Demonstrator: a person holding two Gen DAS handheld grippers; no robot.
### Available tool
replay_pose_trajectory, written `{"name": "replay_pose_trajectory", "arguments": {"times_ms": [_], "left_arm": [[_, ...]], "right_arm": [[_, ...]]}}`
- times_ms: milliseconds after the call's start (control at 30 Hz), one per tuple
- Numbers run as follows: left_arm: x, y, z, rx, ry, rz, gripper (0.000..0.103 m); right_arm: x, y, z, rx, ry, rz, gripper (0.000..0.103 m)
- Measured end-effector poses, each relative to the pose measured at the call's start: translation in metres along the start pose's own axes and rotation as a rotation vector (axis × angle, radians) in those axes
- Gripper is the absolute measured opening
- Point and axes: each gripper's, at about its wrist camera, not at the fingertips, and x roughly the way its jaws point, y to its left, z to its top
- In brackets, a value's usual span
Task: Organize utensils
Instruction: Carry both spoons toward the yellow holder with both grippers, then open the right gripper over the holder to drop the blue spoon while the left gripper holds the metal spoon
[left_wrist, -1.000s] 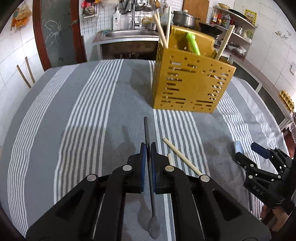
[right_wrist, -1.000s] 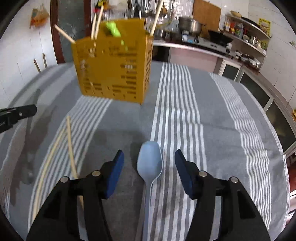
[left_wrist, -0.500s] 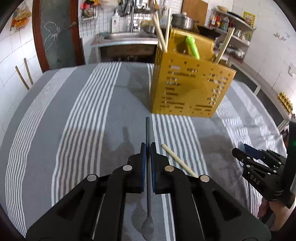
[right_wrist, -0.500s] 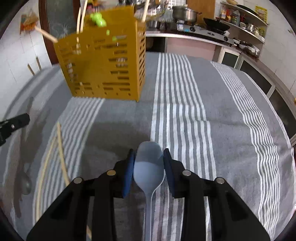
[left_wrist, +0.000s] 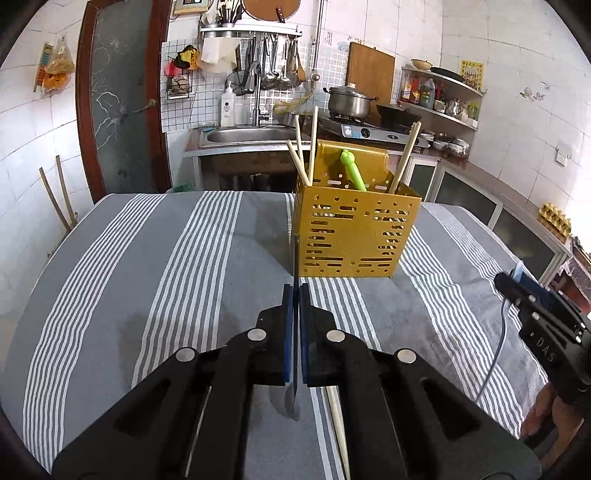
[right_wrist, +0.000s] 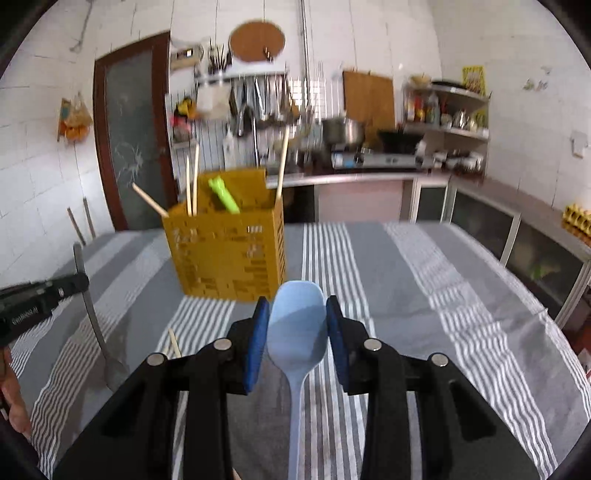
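Note:
My left gripper (left_wrist: 294, 291) is shut on the thin handle of a metal spoon (left_wrist: 290, 400), whose bowl hangs below the jaws, off the cloth. From the right wrist view this gripper (right_wrist: 79, 282) and the metal spoon (right_wrist: 92, 317) show at the left. My right gripper (right_wrist: 295, 306) is shut on the bowl of a light blue spoon (right_wrist: 297, 332), handle trailing back underneath. The yellow perforated holder (left_wrist: 351, 236) (right_wrist: 229, 258) stands ahead of both, holding chopsticks and a green utensil (left_wrist: 352, 168). A loose chopstick (left_wrist: 338, 417) (right_wrist: 173, 341) lies on the cloth.
A grey cloth with white stripes (left_wrist: 166, 277) covers the table, whose edges fall away left and right. My right gripper (left_wrist: 517, 284) shows at the right edge of the left wrist view, above a person's hand (left_wrist: 535, 421). A sink counter (left_wrist: 240, 136) stands beyond the table.
The right jaws closed on the blue spoon's bowl. Both grippers rose with their spoons and tipped up, so the holder and kitchen wall now fill more of each view.

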Motion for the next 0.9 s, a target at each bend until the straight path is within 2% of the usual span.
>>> {"name": "replay_pose_trajectory", "arguments": {"times_ms": [267,600,900], "left_arm": [[-0.007,0.005,-0.002,-0.009,-0.018,0.004,0.002],[-0.017,0.001,0.007,0.02,-0.058,-0.001,0.002],[-0.029,-0.008,0.033,0.037,-0.128,-0.009,0.002]], "right_arm": [[-0.006,-0.004,0.009,0.029,-0.067,-0.011,0.032],[-0.008,0.0,0.018,0.019,-0.102,-0.008,0.032],[-0.007,0.006,0.034,0.036,-0.126,-0.007,0.032]]}}
